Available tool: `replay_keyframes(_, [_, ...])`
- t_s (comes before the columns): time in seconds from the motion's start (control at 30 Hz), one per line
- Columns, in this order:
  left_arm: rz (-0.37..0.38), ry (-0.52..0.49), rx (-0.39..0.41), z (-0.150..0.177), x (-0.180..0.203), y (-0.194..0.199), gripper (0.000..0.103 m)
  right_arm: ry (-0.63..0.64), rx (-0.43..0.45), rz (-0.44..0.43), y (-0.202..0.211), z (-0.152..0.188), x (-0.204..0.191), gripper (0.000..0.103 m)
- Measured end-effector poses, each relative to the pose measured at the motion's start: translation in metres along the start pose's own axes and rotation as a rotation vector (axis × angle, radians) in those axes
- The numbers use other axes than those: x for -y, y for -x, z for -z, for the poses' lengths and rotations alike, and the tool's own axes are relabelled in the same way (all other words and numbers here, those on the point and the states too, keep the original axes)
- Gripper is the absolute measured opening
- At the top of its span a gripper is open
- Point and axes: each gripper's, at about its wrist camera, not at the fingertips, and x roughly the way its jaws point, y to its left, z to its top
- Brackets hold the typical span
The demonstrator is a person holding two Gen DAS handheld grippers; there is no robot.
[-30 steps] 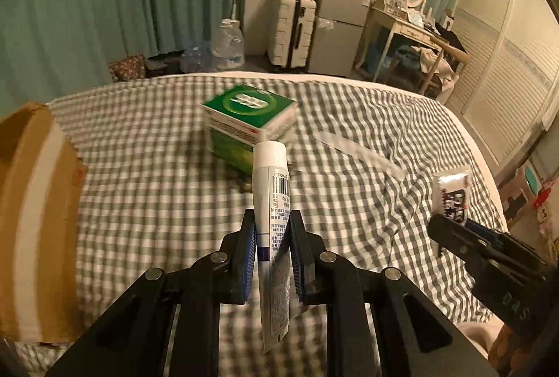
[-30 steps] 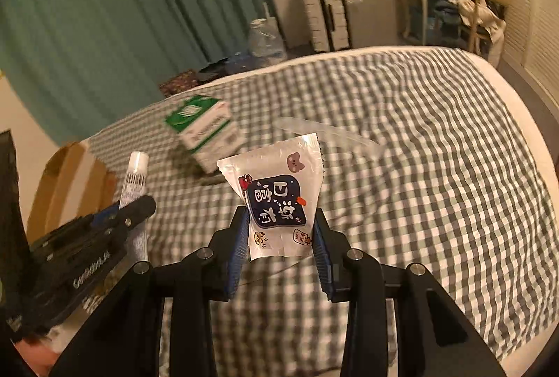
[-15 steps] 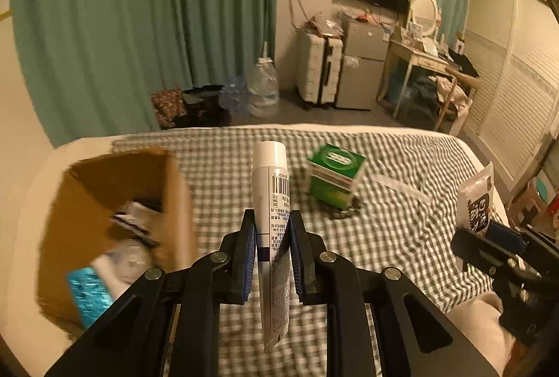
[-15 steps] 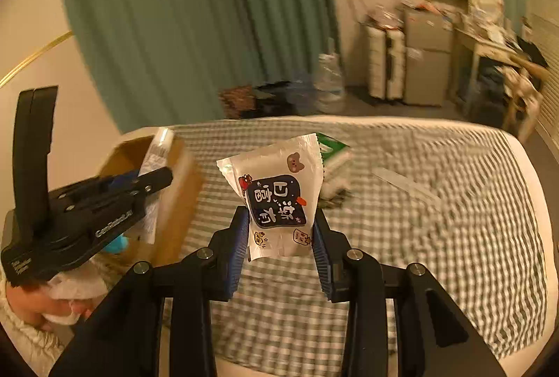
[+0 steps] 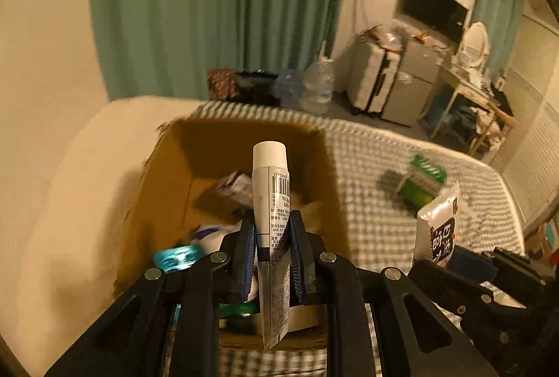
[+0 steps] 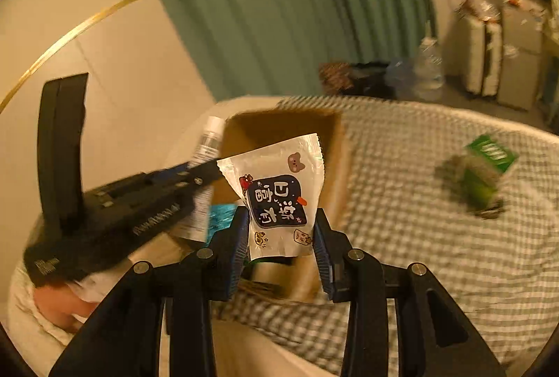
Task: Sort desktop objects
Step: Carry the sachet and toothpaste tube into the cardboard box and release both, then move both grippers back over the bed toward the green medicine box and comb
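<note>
My left gripper is shut on a white tube with a barcode, held upright above an open cardboard box that holds several items. My right gripper is shut on a white snack packet with a dark blue label, just right of the box. The packet also shows in the left wrist view, and the tube in the right wrist view. A green box lies on the checked cloth; it also shows in the right wrist view.
The checked cloth covers the bed surface to the right of the box. Behind are a green curtain, a water jug, suitcases and a desk.
Both grippers have swung left with their loads, from over the checked cloth to the cardboard box. The left one now holds the tube directly over the box opening.
</note>
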Motion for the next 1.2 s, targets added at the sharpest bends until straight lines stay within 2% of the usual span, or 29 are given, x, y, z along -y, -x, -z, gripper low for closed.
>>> replay_keyframes(0.1, [-0.032, 0.015, -0.022, 0.011, -0.017, -0.02, 0.018, 0.004, -0.036, 0.027, -0.029, 0.006, -0.008, 0.036])
replay_keyframes(0.23, [-0.037, 0.018, -0.06, 0.022, -0.028, -0.042, 0.018, -0.036, -0.08, 0.01, -0.059, 0.009, -0.008, 0.036])
replay_keyframes(0.37, [-0.073, 0.024, -0.076, 0.03, -0.037, -0.051, 0.018, -0.052, -0.081, 0.017, -0.071, 0.007, -0.011, 0.038])
replay_keyframes(0.4, [-0.08, 0.026, -0.078, 0.031, -0.04, -0.052, 0.021, -0.061, -0.083, 0.014, -0.075, 0.007, -0.009, 0.048])
replay_keyframes(0.43, [-0.095, 0.021, -0.086, 0.031, -0.04, -0.054, 0.024, -0.073, -0.084, 0.014, -0.078, 0.007, -0.007, 0.068])
replay_keyframes(0.47, [-0.111, 0.007, -0.085, 0.031, -0.039, -0.054, 0.042, -0.087, -0.08, 0.014, -0.08, 0.006, -0.006, 0.079])
replay_keyframes(0.5, [-0.144, -0.014, -0.078, 0.033, -0.038, -0.054, 0.075, -0.104, -0.063, 0.022, -0.081, 0.006, -0.006, 0.091])
replay_keyframes(0.53, [-0.188, -0.037, -0.059, 0.036, -0.037, -0.052, 0.09, -0.121, -0.046, 0.041, -0.08, 0.006, -0.007, 0.091])
replay_keyframes(0.57, [-0.205, -0.047, -0.039, 0.037, -0.035, -0.051, 0.099, -0.132, -0.041, 0.061, -0.08, 0.007, -0.009, 0.091])
replay_keyframes(0.63, [-0.184, -0.082, 0.009, 0.042, -0.03, -0.043, 0.099, -0.144, -0.036, 0.072, -0.078, 0.005, -0.007, 0.091])
replay_keyframes(0.8, [-0.159, -0.125, -0.002, 0.042, -0.011, -0.034, 0.099, -0.144, 0.007, 0.073, -0.051, 0.002, 0.0, 0.091])
replay_keyframes(0.9, [-0.111, -0.127, 0.011, 0.044, 0.003, -0.02, 0.1, -0.078, 0.065, 0.116, -0.023, -0.001, 0.0, 0.091])
replay_keyframes(1.0, [-0.081, -0.128, 0.003, 0.041, 0.026, -0.012, 0.103, 0.036, 0.147, 0.206, 0.01, -0.002, -0.001, 0.091])
replay_keyframes(1.07, [-0.084, -0.131, 0.007, 0.044, 0.042, -0.009, 0.103, 0.121, 0.184, 0.298, 0.03, -0.001, 0.003, 0.092])
replay_keyframes(1.2, [-0.059, -0.142, -0.006, 0.051, 0.082, -0.006, 0.103, 0.178, 0.237, 0.457, 0.057, 0.004, 0.027, 0.093])
